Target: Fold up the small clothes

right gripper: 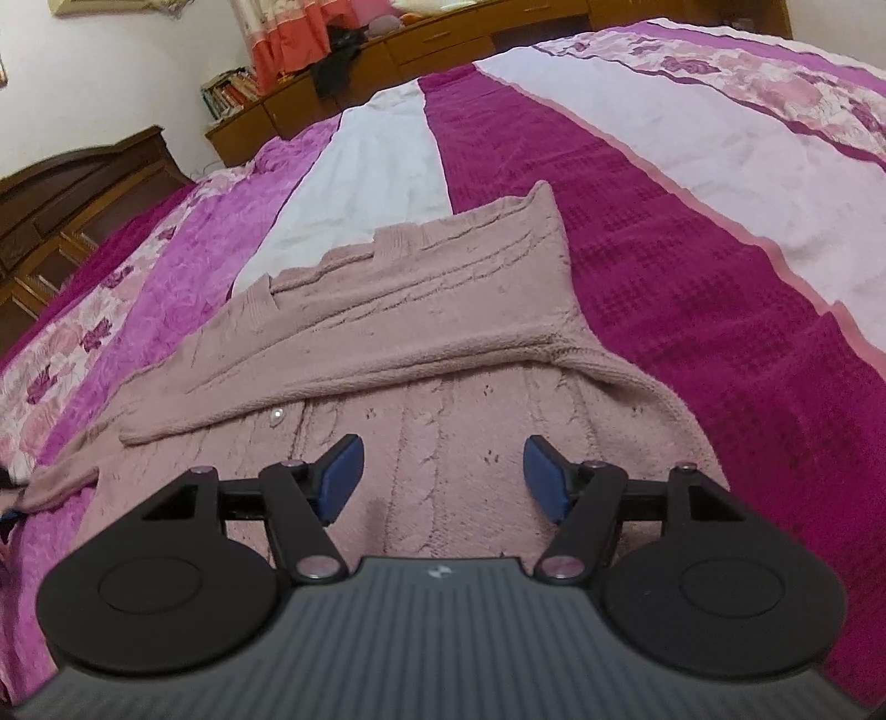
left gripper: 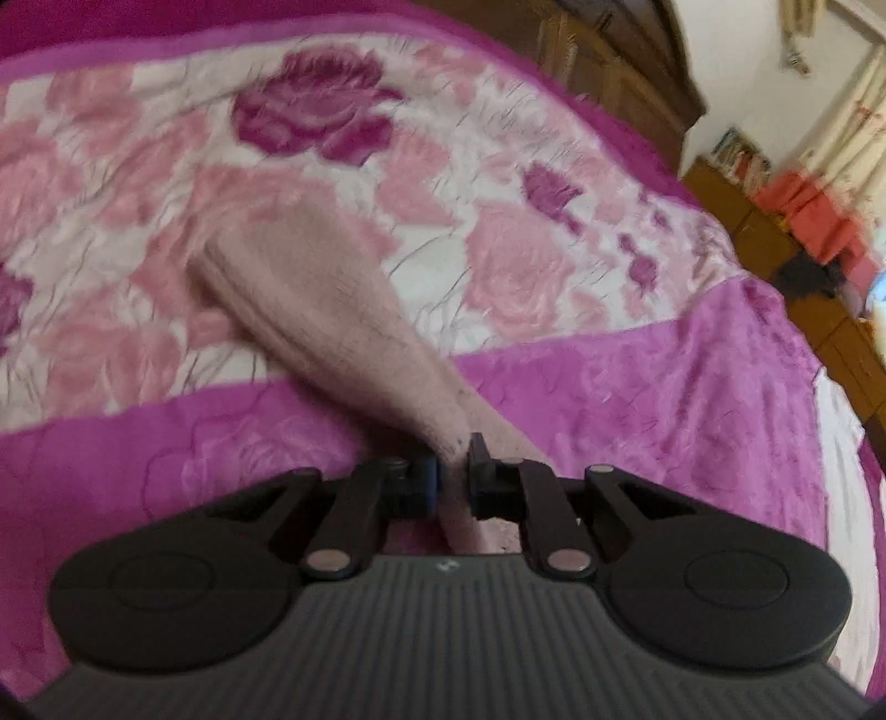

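Spread flat on the bed, the dusty-pink knitted cardigan (right gripper: pixel 421 343) lies with its cable-patterned front up and one sleeve (right gripper: pixel 354 310) folded across the body, its ribbed cuff ending near the garment's far edge. A small pale button (right gripper: pixel 275 414) shows just below the edge of that folded sleeve. The cardigan rests on a bedspread (right gripper: pixel 692 288) of dark magenta, white and lighter purple bands, with a rose-printed panel at the left.

The right gripper (right gripper: pixel 443 476) hangs just above the near part of the cardigan, its blue-padded fingers (right gripper: pixel 344 465) standing wide apart with only knit fabric showing beneath the gap; the pads press on nothing.

In the left wrist view, the left gripper (left gripper: pixel 454 479) is clamped on a narrow stretch of the same pink knit, the other sleeve (left gripper: pixel 332 310) by its shape, which runs away from the jaws over the floral quilt (left gripper: pixel 531 266); the jaws have closed tight with the cloth pinched between them. This view is blurred, so the sleeve's far end is hard to make out.

Beyond the bed stand a dark wooden headboard (right gripper: pixel 72 188), a low wooden cabinet (right gripper: pixel 354 83) with books (right gripper: pixel 230 88) on it, and an orange-pink curtain (right gripper: pixel 293 39) against a pale wall.
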